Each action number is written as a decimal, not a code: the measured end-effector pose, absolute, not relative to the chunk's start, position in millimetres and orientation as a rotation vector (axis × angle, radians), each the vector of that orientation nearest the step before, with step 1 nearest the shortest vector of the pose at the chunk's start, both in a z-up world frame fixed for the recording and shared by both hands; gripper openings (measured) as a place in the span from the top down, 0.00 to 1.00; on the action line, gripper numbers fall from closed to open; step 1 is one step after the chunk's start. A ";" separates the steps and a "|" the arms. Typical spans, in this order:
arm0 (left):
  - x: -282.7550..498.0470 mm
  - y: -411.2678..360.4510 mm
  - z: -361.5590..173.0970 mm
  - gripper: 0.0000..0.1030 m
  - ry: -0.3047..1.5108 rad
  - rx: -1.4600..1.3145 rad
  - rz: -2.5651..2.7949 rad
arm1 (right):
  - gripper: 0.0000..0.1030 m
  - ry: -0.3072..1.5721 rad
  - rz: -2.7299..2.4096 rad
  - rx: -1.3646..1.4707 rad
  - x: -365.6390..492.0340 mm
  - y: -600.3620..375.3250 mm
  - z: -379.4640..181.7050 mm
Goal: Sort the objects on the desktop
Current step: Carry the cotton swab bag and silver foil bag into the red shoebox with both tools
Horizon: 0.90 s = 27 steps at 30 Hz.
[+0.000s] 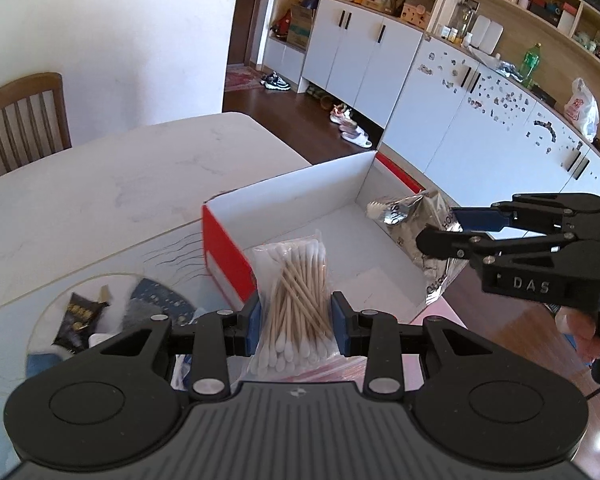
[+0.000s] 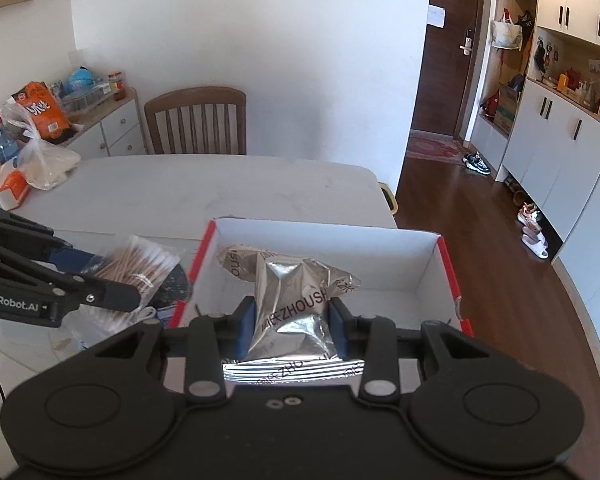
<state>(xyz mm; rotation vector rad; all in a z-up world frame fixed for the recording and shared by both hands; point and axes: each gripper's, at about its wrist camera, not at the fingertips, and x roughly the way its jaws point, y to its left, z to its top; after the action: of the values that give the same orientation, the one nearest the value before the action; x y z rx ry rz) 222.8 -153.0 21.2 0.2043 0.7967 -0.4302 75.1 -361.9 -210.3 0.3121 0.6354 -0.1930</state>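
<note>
White, faintly veined stone forms the table (image 2: pixel 228 184), which stands on dark wood flooring before a plain white wall; a slatted wooden chair (image 2: pixel 196 122) sits at its far side. White cabinets (image 1: pixel 352 52) with black handles and open wood-lined shelving run along the room's far side, with shoes (image 1: pixel 350 126) on the floor below.

On the near table edge rests a shallow cardboard box (image 2: pixel 424 258), red outside, white inside, open-topped and rectangular.

Left gripper (image 1: pixel 296 322): its blue pads are pressed against both sides of a clear plastic bag of cotton swabs (image 1: pixel 294 292), wooden stems with white tips. The bag is held just outside the box's near red wall.

Right gripper (image 2: pixel 292 320): closed on a crinkled silver foil packet (image 2: pixel 292 288) with dark printed lettering. The packet is held over the box interior, near its right side; contact with the box floor cannot be determined.

A small black and gold sachet (image 1: pixel 80 318) lies on a printed, pale blue mat (image 1: pixel 112 258) left of the box.
</note>
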 end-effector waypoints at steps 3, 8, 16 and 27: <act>231.3 -164.8 16.2 0.67 0.802 0.215 -0.436 | 0.64 0.653 -0.196 0.307 79.5 -368.4 -217.4; 248.0 -184.4 6.6 0.67 0.810 0.237 -0.446 | 0.64 0.682 -0.208 0.312 89.1 -382.0 -231.7; 269.9 -209.0 -11.9 0.67 0.833 0.303 -0.454 | 0.64 0.735 -0.218 0.330 100.3 -404.3 -249.3; 293.3 -232.7 -47.9 0.67 0.877 0.417 -0.416 | 0.64 0.862 -0.213 0.321 130.0 -420.3 -290.7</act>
<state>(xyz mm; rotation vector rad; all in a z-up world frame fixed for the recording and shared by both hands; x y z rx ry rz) 293.3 -232.7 -47.9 0.4168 0.8767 -0.4157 130.0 -420.3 -290.7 0.3208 0.8619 -0.2134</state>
